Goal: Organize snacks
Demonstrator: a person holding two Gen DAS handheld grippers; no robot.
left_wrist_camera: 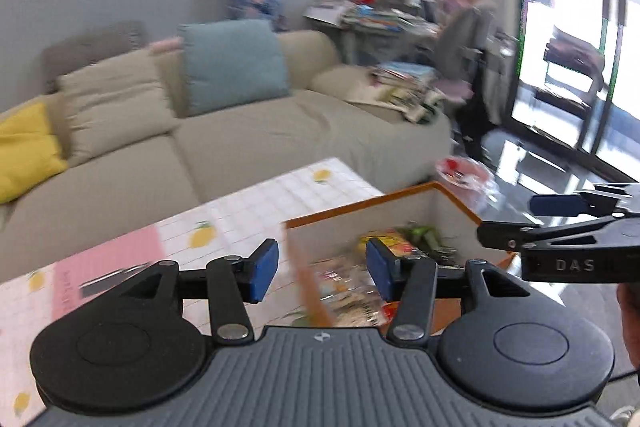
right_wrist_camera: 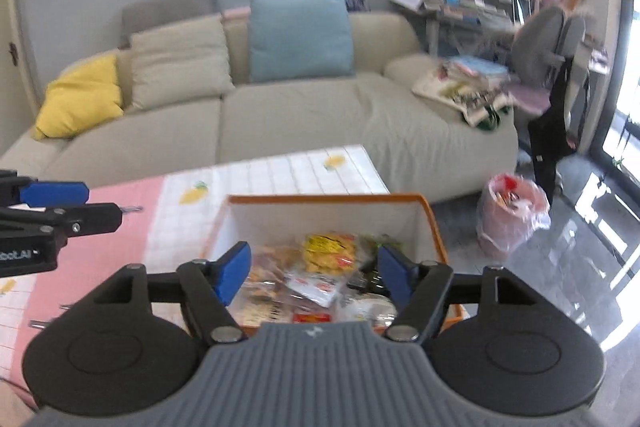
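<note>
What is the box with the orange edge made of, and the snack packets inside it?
The box looks like stiff fabric or board: flat, matte pale walls with an orange trim along the rim. The snack packets look like thin plastic film: shiny, crinkled, some see-through. Blur leaves both uncertain.

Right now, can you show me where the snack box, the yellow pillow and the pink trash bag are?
snack box (right_wrist_camera: 434, 223): right wrist view, on its orange rim at the right.
yellow pillow (right_wrist_camera: 82, 97): right wrist view, middle of the cushion.
pink trash bag (right_wrist_camera: 510, 217): right wrist view, middle of the bag's side.
</note>
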